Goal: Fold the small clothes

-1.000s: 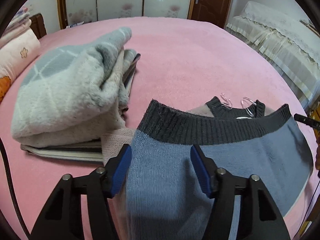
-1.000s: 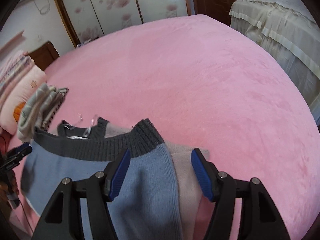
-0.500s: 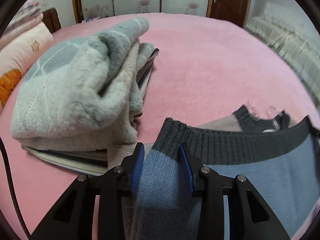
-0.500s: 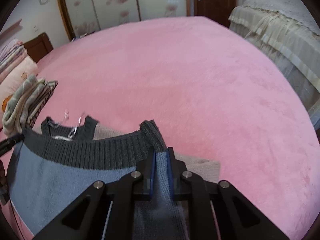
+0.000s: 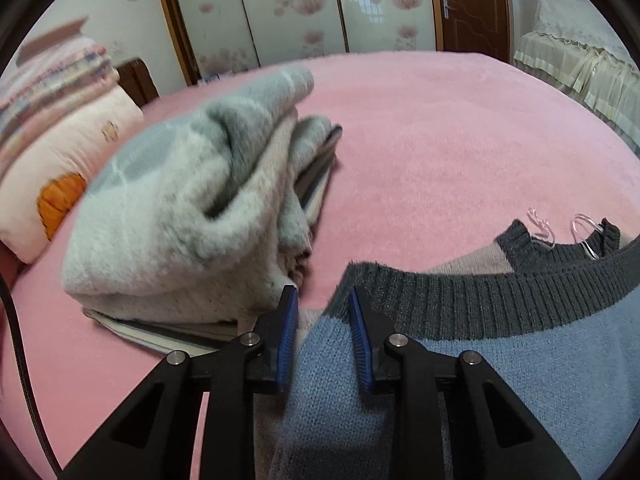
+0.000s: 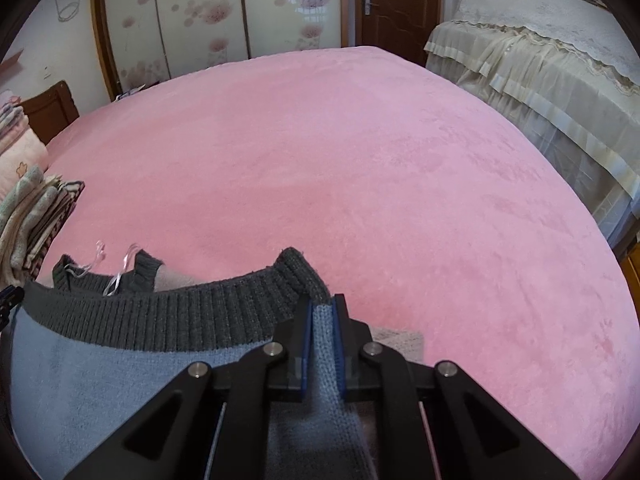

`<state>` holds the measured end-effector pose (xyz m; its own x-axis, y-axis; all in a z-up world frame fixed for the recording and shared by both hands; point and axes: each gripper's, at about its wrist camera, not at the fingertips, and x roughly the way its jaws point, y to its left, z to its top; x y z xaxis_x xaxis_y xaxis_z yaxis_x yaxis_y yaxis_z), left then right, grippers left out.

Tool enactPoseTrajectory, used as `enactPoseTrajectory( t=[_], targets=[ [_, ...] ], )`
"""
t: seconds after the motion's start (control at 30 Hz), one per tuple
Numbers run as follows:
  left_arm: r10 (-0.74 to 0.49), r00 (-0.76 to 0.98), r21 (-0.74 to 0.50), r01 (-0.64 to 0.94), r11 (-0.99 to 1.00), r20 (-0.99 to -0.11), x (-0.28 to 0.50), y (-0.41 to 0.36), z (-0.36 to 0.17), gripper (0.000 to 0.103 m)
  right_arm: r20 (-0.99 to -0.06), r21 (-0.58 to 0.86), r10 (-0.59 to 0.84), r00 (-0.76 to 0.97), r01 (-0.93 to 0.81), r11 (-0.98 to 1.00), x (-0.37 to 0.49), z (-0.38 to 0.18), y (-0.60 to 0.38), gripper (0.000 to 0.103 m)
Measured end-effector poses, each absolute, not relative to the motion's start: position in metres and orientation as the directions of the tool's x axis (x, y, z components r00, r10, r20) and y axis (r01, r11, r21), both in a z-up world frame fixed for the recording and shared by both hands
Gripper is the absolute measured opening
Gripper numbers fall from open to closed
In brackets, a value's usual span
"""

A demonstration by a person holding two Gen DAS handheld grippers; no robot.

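Since the earlier frame both claws have closed in on the blue knitted sweater with the dark grey ribbed hem (image 5: 500,368), which lies at the near edge of the pink plush bedspread (image 6: 360,168). The right gripper (image 6: 323,344) pinches its corner tight; the left gripper (image 5: 322,344), narrowing, has knit between its pads (image 5: 287,344). Judged best: seat both grips, then lift the 2 corners evenly, clear of the folded fluffy grey pile (image 5: 180,216) at left.

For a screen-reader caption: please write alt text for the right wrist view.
Right tongs pinch a fold of a blue knit sweater with a dark grey ribbed hem, lying on a pink plush bedspread. Folded clothes are stacked at the left edge.
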<state>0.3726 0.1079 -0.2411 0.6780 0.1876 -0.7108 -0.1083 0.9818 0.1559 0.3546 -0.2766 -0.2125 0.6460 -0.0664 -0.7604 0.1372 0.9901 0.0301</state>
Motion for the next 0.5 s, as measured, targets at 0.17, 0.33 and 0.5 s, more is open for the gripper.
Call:
enactPoseTrajectory(
  t=[0.17, 0.33, 0.5],
  targets=[
    [0.241, 0.663, 0.172, -0.17, 0.97, -0.709, 0.379, 0.117, -0.247, 0.019, -0.783, 0.001, -0.086, 0.616, 0.139, 0.99, 0.359, -0.223, -0.275, 0.009],
    [0.292, 0.643, 0.26, -0.146, 0.954, -0.708, 0.382, 0.105, -0.25, 0.02, -0.8, -0.067, -0.13, 0.586, 0.128, 0.99, 0.363, -0.224, -0.264, 0.013],
    [0.278, 0.633, 0.259, -0.124, 0.958, -0.723, 0.372, 0.106, -0.233, 0.051, -0.8, -0.106, -0.156, 0.579, 0.12, 0.987, 0.35, -0.199, -0.259, 0.031]
  ],
)
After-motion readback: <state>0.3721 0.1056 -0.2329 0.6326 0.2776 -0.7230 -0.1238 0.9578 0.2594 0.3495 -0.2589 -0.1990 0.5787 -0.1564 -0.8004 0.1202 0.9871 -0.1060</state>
